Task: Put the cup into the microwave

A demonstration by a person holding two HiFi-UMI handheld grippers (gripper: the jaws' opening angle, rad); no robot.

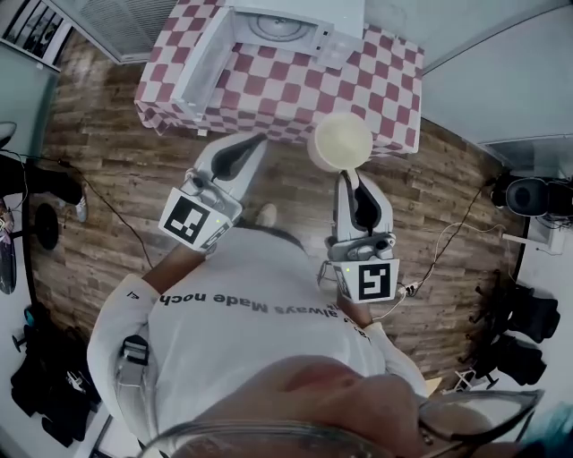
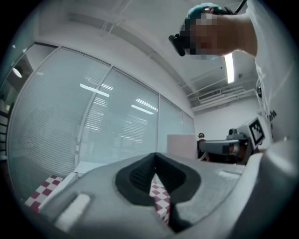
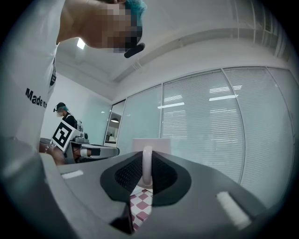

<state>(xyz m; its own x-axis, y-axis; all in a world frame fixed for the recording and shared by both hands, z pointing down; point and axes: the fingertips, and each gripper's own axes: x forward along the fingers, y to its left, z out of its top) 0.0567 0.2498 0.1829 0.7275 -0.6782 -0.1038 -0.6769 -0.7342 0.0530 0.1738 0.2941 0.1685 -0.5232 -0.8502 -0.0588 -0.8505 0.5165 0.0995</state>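
Both grippers are held out in front of the person's chest, pointing towards the table, and are well apart from each other. The left gripper angles inward. Its jaws are closed tip to tip with nothing between them, and only checked cloth shows through the gap below the tips. The right gripper points straight ahead, and its jaws are clamped on the handle of the cup. The cup is in the air at the table's near edge, short of the microwave, whose door stands open to the left. The cup is upright with its long axis vertical. Its handle points back at the right gripper and its body is beyond the tips.
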